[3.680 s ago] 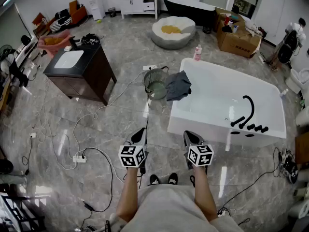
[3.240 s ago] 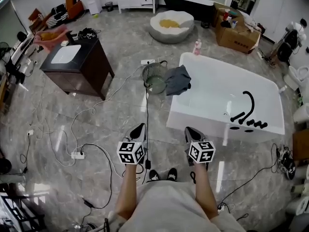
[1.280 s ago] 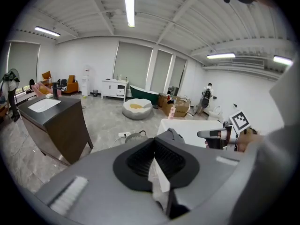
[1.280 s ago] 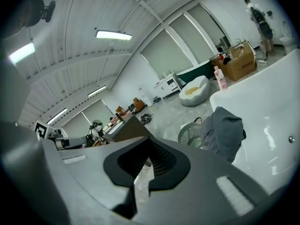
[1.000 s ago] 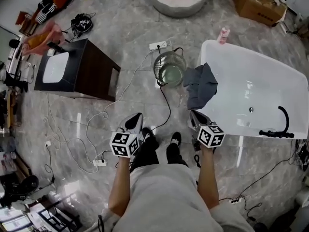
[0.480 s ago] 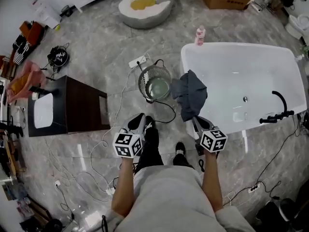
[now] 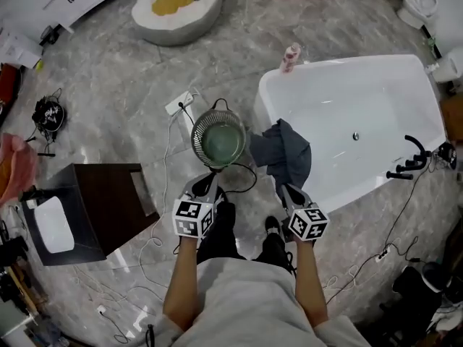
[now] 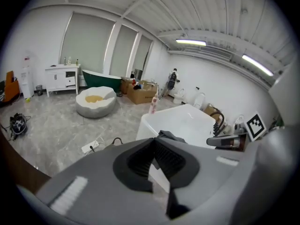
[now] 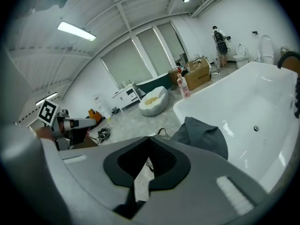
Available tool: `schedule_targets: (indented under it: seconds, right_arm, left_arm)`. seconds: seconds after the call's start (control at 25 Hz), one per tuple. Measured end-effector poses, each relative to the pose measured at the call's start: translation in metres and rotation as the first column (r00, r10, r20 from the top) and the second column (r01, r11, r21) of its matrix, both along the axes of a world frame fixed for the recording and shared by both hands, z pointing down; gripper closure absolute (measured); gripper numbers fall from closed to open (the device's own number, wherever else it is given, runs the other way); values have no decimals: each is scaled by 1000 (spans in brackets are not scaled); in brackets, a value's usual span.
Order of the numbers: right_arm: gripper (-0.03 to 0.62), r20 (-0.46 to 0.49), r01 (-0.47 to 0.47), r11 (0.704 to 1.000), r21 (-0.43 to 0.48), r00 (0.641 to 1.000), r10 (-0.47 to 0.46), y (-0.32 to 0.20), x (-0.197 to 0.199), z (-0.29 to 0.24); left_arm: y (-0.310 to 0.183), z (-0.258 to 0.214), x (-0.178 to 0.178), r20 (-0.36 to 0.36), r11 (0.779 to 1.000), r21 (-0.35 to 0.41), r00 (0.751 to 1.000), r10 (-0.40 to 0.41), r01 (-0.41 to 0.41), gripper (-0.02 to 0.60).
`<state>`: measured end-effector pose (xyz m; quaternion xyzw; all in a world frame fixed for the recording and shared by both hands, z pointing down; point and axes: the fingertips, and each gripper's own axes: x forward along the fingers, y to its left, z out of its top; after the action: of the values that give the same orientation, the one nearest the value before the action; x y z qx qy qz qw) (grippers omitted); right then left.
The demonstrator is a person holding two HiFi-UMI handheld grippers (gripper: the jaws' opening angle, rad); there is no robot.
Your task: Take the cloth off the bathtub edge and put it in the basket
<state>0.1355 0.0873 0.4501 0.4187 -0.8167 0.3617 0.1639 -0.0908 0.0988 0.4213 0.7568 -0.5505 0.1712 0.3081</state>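
Observation:
A dark grey cloth [image 7: 283,154] hangs over the near end rim of the white bathtub [image 7: 340,65]. A round wire basket [image 7: 218,137] stands on the floor just left of it, with nothing visible in it. My left gripper [image 7: 206,183] is shut and empty, just short of the basket. My right gripper [image 7: 287,191] is shut and empty too, its tips just below the cloth's hanging edge. The left gripper view has the cloth [image 8: 168,136] just beyond the shut jaws. In the right gripper view the cloth [image 9: 204,135] lies ahead and to the right on the tub [image 9: 255,104].
A dark vanity with a white sink [image 7: 87,201] stands at the left. Cables and a power strip [image 7: 181,105] run over the marble floor round the basket. A pink bottle [image 7: 291,55] stands by the tub's far corner, a black faucet [image 7: 412,157] at its right.
The person has walked up to the tub. Both grippers have closed in on the basket and the cloth, staying shut. The cloth and the basket have not moved.

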Motion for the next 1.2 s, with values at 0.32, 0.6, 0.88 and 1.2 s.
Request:
schedule_targets:
  seconds: [0.32, 0.6, 0.88, 1.2]
  right_arm:
    - [592, -142, -70, 997, 23, 987, 73, -21, -25, 16]
    - [591, -180, -172, 984, 40, 968, 176, -41, 35, 46]
    - [589, -248, -135, 991, 22, 959, 136, -79, 83, 88]
    - [588, -201, -83, 995, 48, 975, 91, -112, 114, 118]
  left_arm:
    - [-63, 43, 1, -83, 985, -51, 984, 159, -163, 523]
    - [-100, 67, 50, -101, 972, -53, 969, 224, -231, 522]
    - [-127, 103, 108, -101, 945, -85, 946, 307, -316, 522]
    - [-146, 163, 153, -166, 898, -82, 894, 416, -433, 501]
